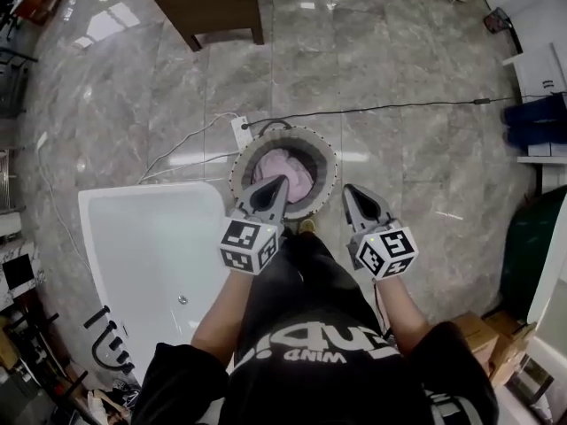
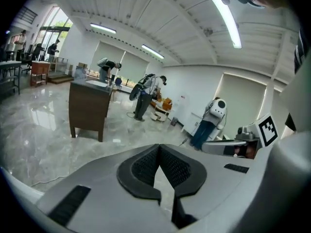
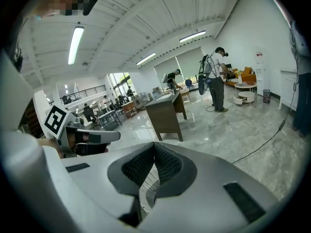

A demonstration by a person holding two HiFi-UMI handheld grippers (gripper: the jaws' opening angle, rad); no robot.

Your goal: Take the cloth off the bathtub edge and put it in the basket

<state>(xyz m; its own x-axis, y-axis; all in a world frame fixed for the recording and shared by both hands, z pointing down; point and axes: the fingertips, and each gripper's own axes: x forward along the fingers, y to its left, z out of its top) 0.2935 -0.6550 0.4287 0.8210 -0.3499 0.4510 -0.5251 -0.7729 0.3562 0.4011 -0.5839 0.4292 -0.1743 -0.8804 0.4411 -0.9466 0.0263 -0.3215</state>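
You are holding the left gripper (image 1: 275, 187) and right gripper (image 1: 353, 193) side by side, both clenched with nothing between the jaws. The pink cloth (image 1: 288, 171) is lying inside the round basket (image 1: 330, 162), just beyond your left gripper's tip. The white bathtub (image 1: 151, 255) is sitting to the basket's left, its edge bare

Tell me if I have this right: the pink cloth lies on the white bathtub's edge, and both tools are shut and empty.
Not quite: the head view shows the pink cloth inside the round basket, beside the white bathtub, not on its edge. The left tool and right tool are indeed shut and empty.
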